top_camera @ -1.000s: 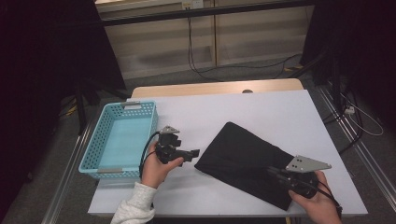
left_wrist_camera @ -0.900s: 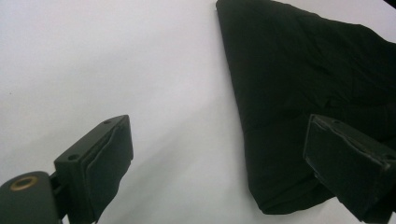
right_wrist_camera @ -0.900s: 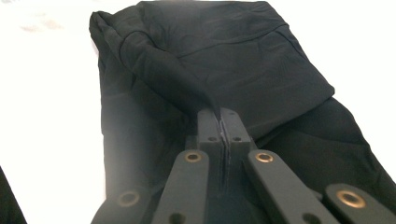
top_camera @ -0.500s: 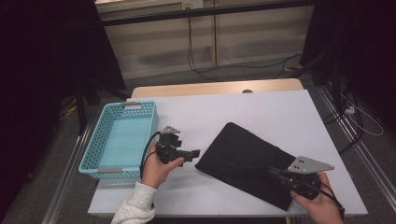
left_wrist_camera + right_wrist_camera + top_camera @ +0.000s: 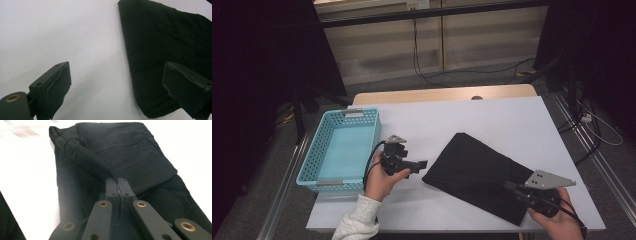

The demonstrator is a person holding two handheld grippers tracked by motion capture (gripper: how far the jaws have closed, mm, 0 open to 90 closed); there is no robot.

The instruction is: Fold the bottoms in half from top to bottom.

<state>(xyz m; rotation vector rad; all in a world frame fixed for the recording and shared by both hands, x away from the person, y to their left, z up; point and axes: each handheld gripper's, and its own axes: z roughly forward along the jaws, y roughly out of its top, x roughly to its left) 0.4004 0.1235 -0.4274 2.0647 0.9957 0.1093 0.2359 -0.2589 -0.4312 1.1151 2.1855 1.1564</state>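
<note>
A black folded cloth (image 5: 477, 170) lies aslant on the white table (image 5: 462, 115), right of centre. My right gripper (image 5: 508, 186) sits at the cloth's near right end. In the right gripper view its jaws are pressed together on a raised fold of the cloth (image 5: 125, 147), with the right gripper's tips (image 5: 116, 181) pinching that ridge. My left gripper (image 5: 421, 165) hovers just left of the cloth's left corner. Seen along the left gripper (image 5: 118, 75), its jaws stand wide apart with nothing between them, and the cloth's edge (image 5: 160, 37) lies ahead.
A light blue plastic basket (image 5: 307, 167) stands at the table's left edge, with nothing inside. Bare white tabletop stretches behind the cloth. Beyond the table's far edge are a floor with cables and dark surroundings.
</note>
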